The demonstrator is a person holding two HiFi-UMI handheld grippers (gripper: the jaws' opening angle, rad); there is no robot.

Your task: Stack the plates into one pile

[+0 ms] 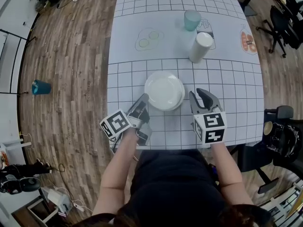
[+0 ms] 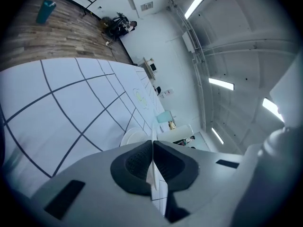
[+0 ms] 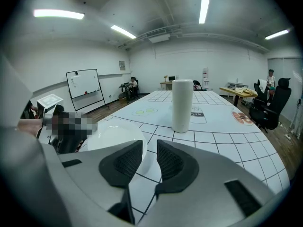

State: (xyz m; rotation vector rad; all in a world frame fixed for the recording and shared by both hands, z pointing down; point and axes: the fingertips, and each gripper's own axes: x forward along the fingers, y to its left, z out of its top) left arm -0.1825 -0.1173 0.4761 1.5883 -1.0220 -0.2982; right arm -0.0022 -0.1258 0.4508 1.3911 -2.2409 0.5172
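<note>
1. We're over the table [image 1: 236,93], and the white plates [image 1: 164,91] sit in the middle of its gridded mat, one on another as far as we can see.
2. The left gripper [image 1: 143,100] is at the near-left edge of the plates. Its jaws are pressed together on a thin white rim, which we take for the edge of the top plate.
3. From the left gripper view, that rim runs edge-on right between the dark pads [image 2: 137,162]. The round of the plates [image 2: 129,137] shows just beyond the left gripper [image 2: 152,148].
4. We can't tell whether the pinched plate is resting fully on the one below.
5. The right gripper [image 1: 201,96] hangs just right of the plates, and its jaws stand apart with nothing between them.
6. In the right gripper view, the plates [image 3: 113,136] lie just left of the right gripper [image 3: 149,150].
7. Beyond the plates to the right stands a tall white cup [image 1: 200,47].
8. A teal cup [image 1: 191,19] stands farther off still.
</note>
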